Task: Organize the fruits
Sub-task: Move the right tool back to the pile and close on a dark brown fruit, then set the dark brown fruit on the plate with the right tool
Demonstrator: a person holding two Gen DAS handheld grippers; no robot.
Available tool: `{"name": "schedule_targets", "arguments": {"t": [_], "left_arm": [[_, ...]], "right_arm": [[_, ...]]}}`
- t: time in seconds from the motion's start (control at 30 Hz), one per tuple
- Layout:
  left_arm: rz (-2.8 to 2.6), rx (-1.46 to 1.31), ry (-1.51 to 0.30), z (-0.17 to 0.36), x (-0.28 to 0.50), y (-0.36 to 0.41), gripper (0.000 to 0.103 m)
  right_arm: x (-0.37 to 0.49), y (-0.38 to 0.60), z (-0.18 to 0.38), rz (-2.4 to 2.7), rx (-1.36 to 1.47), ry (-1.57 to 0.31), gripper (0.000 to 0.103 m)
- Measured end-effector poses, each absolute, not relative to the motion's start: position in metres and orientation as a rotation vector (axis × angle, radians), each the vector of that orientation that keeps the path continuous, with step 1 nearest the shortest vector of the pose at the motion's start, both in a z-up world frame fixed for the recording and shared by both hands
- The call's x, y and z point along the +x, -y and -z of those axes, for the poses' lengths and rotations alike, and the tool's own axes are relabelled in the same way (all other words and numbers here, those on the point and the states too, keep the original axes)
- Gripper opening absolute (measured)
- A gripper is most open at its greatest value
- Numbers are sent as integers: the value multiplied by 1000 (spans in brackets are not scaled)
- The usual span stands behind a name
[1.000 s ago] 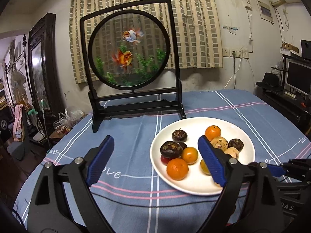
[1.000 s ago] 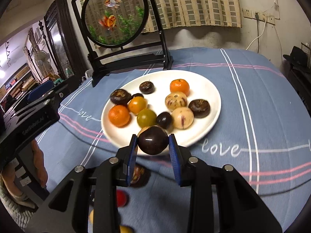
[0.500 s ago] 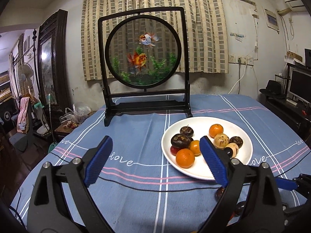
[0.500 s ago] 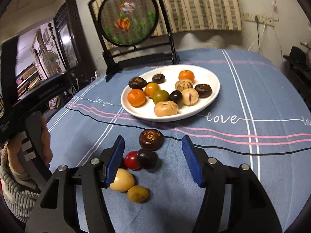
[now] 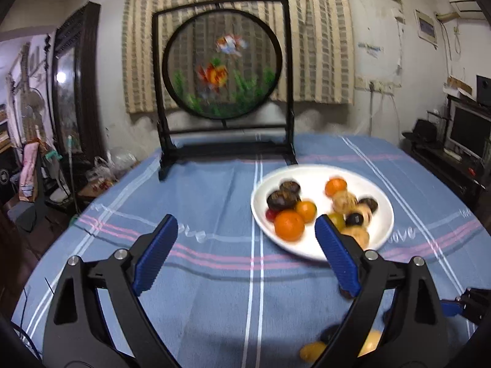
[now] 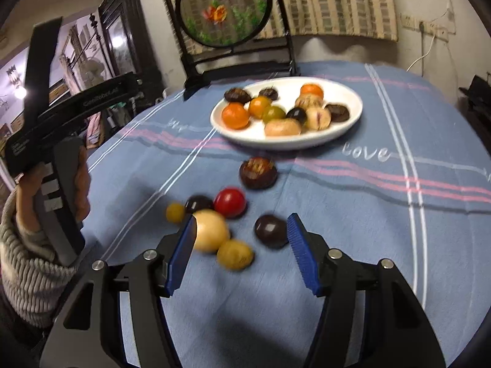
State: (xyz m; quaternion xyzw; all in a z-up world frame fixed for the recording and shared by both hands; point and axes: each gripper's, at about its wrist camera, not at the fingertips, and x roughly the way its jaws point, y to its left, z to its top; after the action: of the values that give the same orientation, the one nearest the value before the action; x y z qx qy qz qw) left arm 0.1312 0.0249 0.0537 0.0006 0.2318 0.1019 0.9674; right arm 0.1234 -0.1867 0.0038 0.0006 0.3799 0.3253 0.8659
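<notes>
A: Starting at your left: what is your left gripper (image 5: 245, 239) doing?

B: You hold it wide apart above the blue striped tablecloth (image 5: 214, 291), with only cloth between its blue pads. In the right wrist view your hand (image 6: 78, 181), in a ribbed knit sleeve (image 6: 27, 273), grips its handle at the far left.

A: And the loose fruit?

B: It lies on the cloth in front of your right gripper (image 6: 241, 234). Going left to right: a small yellow fruit (image 6: 175, 212), a dark one (image 6: 199, 204) just beside it, a pale yellow round fruit (image 6: 211, 230) partly behind your left pad, a red fruit (image 6: 230, 201), a dull yellow fruit (image 6: 234, 254) close to the pale one, a brown spiky-topped fruit (image 6: 257, 172) nearer the plate, and a dark purple fruit (image 6: 270, 230) right beside your right pad.

A: So is the right gripper holding that purple one?

B: No. Its pads stand partly apart and grip nothing; the purple fruit rests on the cloth between them, toward the right pad.

A: And further right?

B: The white plate (image 6: 349, 122) sits beyond the loose fruit, carrying oranges, dark fruits and pale speckled ones. Behind it stands the round fish screen (image 6: 225, 6).
</notes>
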Motion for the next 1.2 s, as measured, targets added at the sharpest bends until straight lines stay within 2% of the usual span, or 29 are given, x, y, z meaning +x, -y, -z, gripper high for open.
{"name": "schedule_targets", "arguments": {"t": [0.23, 0.3, 0.53, 0.57, 0.6, 0.8, 1.03, 1.2], "left_arm": [[-186, 15, -524, -37, 127, -25, 92], [-181, 26, -525, -36, 126, -23, 92], [-163, 61, -534, -32, 128, -15, 92], [-160, 64, -535, -32, 128, -14, 92], [-158, 64, -535, -32, 127, -14, 92], [-139, 65, -542, -31, 127, -13, 92], [-128, 94, -572, -23, 134, -5, 92], [-134, 117, -596, -17, 138, -1, 92]], "right_arm": [[123, 195, -1, -640, 2, -819, 60], [130, 188, 4, -616, -50, -842, 50], [159, 182, 19, -625, -12, -930, 39], [161, 183, 20, -624, -3, -934, 33], [163, 184, 21, -618, 3, -936, 32], [170, 192, 13, -634, 66, -935, 31], [236, 174, -43, -531, 77, -749, 31], [289, 130, -32, -502, 12, -753, 32]]}}
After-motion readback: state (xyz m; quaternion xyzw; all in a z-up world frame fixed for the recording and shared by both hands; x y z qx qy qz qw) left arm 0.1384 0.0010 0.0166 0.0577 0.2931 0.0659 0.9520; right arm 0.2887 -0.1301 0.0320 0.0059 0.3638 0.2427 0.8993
